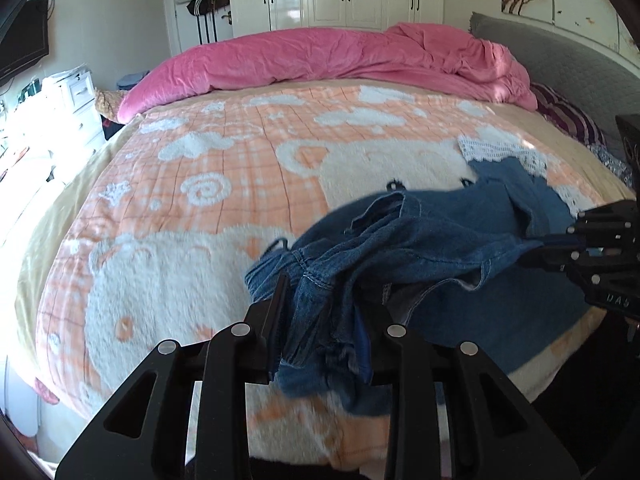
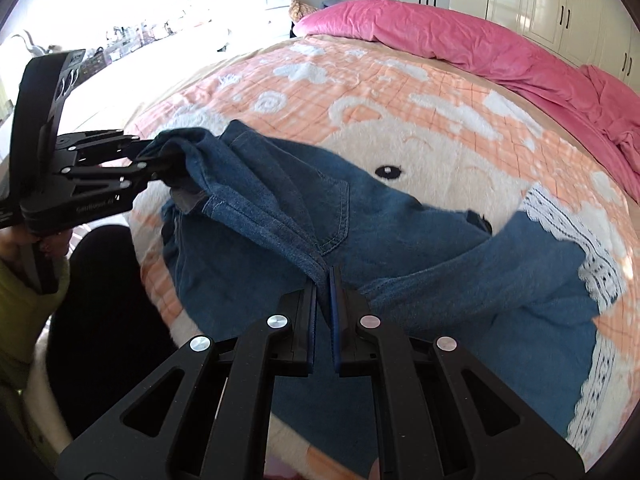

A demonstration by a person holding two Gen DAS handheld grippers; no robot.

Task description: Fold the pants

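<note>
Blue denim pants (image 2: pixel 400 248) with a white lace hem (image 2: pixel 592 248) lie partly lifted on the bed. In the right wrist view my right gripper (image 2: pixel 325 277) is shut on a raised fold of the denim near a pocket. My left gripper (image 2: pixel 154 160) holds the bunched waist end at the left, above the bed's edge. In the left wrist view my left gripper (image 1: pixel 328 300) is shut on a thick wad of the pants (image 1: pixel 440 240), which hides its right fingertip. The right gripper (image 1: pixel 536 248) pinches the cloth at the right edge.
A peach blanket (image 1: pixel 200 208) with white bears covers the bed. A pink duvet (image 1: pixel 320 56) is heaped along its far side, against a grey headboard (image 1: pixel 560 60). A person's hand (image 2: pixel 10 240) and dark-clad legs (image 2: pixel 100 300) stand at the bed's near edge. Wardrobes line the wall.
</note>
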